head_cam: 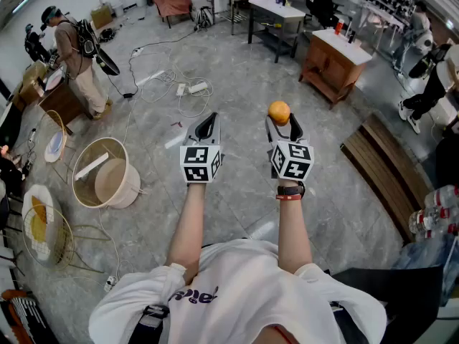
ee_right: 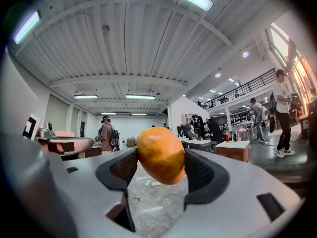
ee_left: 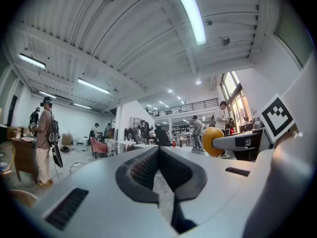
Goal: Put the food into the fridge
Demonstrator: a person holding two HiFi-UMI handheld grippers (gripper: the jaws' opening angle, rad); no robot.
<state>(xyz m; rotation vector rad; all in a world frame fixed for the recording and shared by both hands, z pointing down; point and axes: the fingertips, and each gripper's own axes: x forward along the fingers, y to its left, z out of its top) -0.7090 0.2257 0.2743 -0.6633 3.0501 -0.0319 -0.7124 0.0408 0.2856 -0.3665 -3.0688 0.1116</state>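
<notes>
An orange fruit (ee_right: 160,154) sits clamped between the dark pads of my right gripper (ee_right: 161,168), which is shut on it. In the head view the same orange fruit (head_cam: 279,111) shows at the tip of the right gripper (head_cam: 284,126), held out in front of me above the floor. My left gripper (head_cam: 206,126) is alongside it, to the left, at the same height. Its jaws meet at the tip with nothing between them, as the left gripper (ee_left: 158,150) view shows. The orange fruit (ee_left: 213,141) appears there off to the right. No fridge is in view.
Grey stone floor lies below. A round basket (head_cam: 106,174) and wire frames stand at my left, white cables (head_cam: 168,84) ahead, a wooden cabinet (head_cam: 331,64) and a dark table (head_cam: 276,21) farther on, a wooden bench (head_cam: 387,170) at right. A person (head_cam: 75,59) stands far left.
</notes>
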